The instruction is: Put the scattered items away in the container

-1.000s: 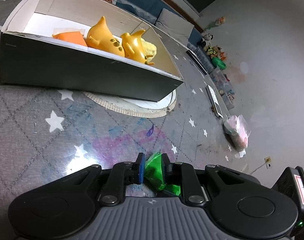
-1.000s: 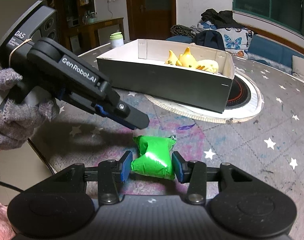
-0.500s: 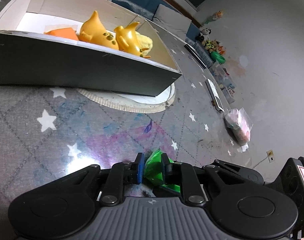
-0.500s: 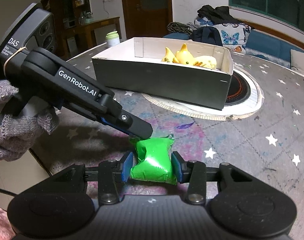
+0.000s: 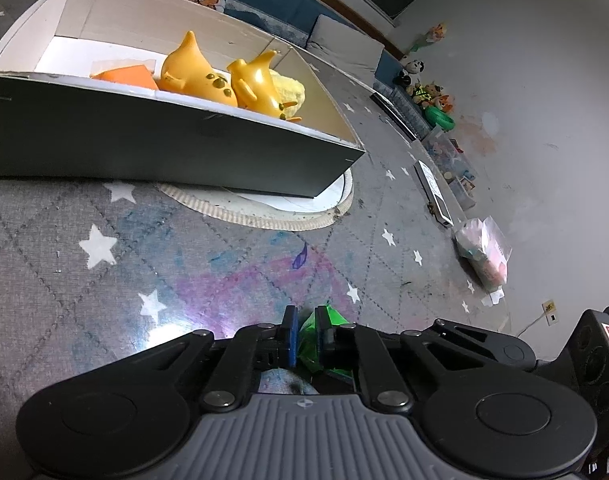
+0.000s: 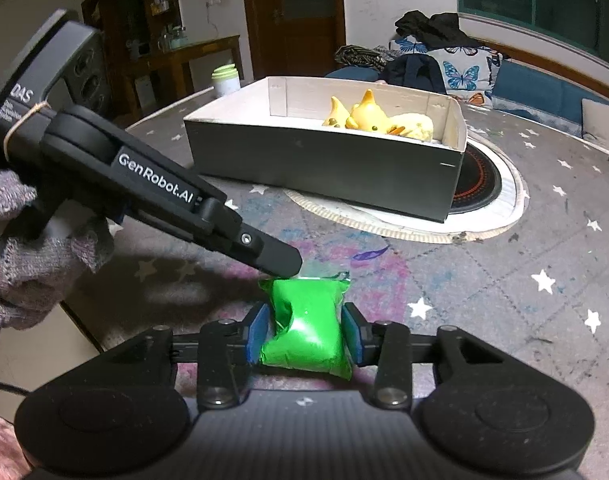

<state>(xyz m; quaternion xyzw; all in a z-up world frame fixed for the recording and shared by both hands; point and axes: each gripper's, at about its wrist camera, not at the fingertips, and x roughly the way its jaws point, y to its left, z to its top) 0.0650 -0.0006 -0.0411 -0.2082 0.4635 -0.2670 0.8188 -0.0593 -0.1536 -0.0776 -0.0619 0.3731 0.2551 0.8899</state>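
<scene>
A green plastic packet is held by both grippers just above the star-patterned mat. My right gripper is shut on its body from both sides. My left gripper is shut on its top edge; the green packet shows between its pads. In the right wrist view the left gripper reaches in from the left. The open cardboard box stands ahead on a round mat and holds yellow toys. In the left wrist view the box also holds an orange piece.
A clear bag with pink contents lies on the mat at the right. A flat remote-like device lies beyond it. A round burner plate sits under the box's right end. A green-lidded jar stands behind the box.
Both grippers have kept their hold on the green packet and shifted slightly with it. The box looks a little nearer in the right wrist view.
</scene>
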